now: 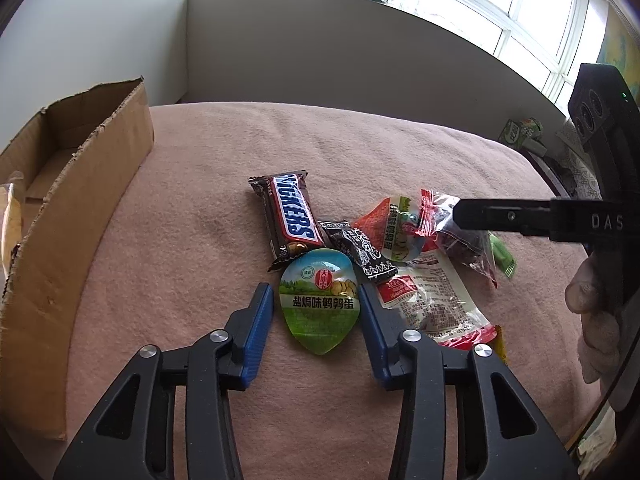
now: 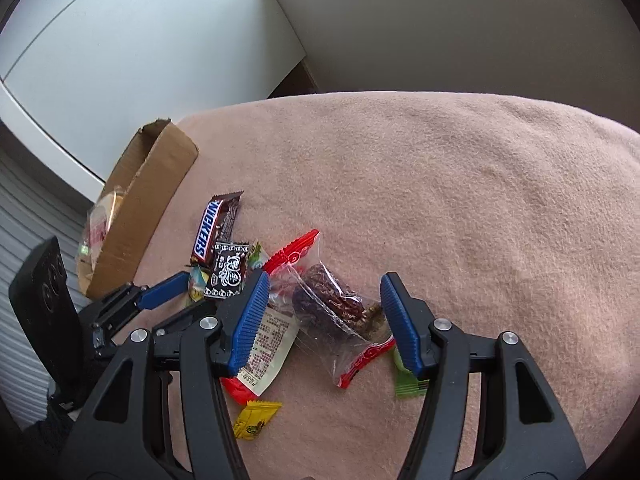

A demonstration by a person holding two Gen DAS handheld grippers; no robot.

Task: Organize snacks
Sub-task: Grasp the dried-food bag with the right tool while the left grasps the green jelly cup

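Note:
A pile of snacks lies on a pink blanket [image 1: 200, 208]. My left gripper [image 1: 318, 294] is open, its blue pads on either side of a green teardrop-shaped egg pack [image 1: 319, 300]. Beyond it lie a Snickers bar [image 1: 290, 212], a small black candy [image 1: 362, 252] and a red-and-white packet [image 1: 432, 300]. My right gripper [image 2: 324, 284] is open around a clear red-edged bag of dark dates [image 2: 336, 304]. In the left wrist view its finger [image 1: 504, 216] reaches in over that bag [image 1: 460, 232]. The Snickers bar [image 2: 212, 232] also shows in the right wrist view.
An open cardboard box [image 1: 80, 200] stands at the left with a wrapped snack inside [image 2: 100, 220]. A yellow candy [image 2: 256, 420] and a green candy [image 2: 408, 380] lie near the right gripper. A wall and window run behind. Bare blanket stretches to the far right [image 2: 480, 200].

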